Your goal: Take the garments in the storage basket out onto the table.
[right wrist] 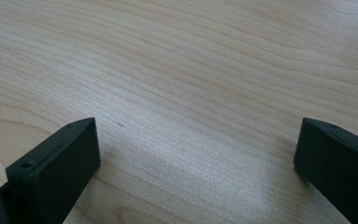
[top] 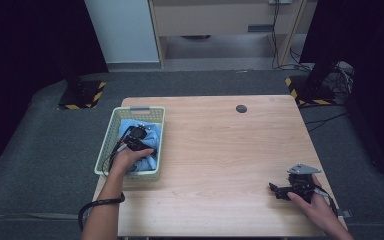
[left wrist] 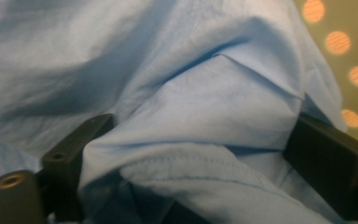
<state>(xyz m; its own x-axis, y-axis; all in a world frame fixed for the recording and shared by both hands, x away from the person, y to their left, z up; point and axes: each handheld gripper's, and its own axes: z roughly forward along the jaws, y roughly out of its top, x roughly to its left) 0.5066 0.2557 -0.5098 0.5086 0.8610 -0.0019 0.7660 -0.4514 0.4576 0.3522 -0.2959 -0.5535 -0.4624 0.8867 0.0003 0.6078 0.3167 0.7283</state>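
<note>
The left gripper (top: 136, 138) is down inside a pale green plastic basket (top: 107, 141) at the left side of a light wooden table (top: 220, 150), the person's left hand (top: 128, 161) wrapped around its body. In the left gripper view its two black jaws stand wide apart, and a raised fold of light blue cloth (left wrist: 205, 116) bulges up between them, the fabric touching both jaws; a stitched hem runs across the lower part of the fold. The jaws have not closed on the cloth. Behind the fold, at the top right of that view, the green basket wall (left wrist: 340, 70) shows with its round holes. In the high view the blue cloth (top: 150, 137) lies crumpled across the basket's floor. No writing or label can be read on the cloth, the basket or the grippers. The right gripper (top: 280, 190) rests low at the table's near right corner, well apart from the basket, held in the right hand (top: 316, 206), with a grey three-cornered plate on top. In the right gripper view its jaws are spread wide over bare wood grain (right wrist: 191, 93), holding nothing. A small dark round disc (top: 241, 108) sits near the table's far edge.
</note>
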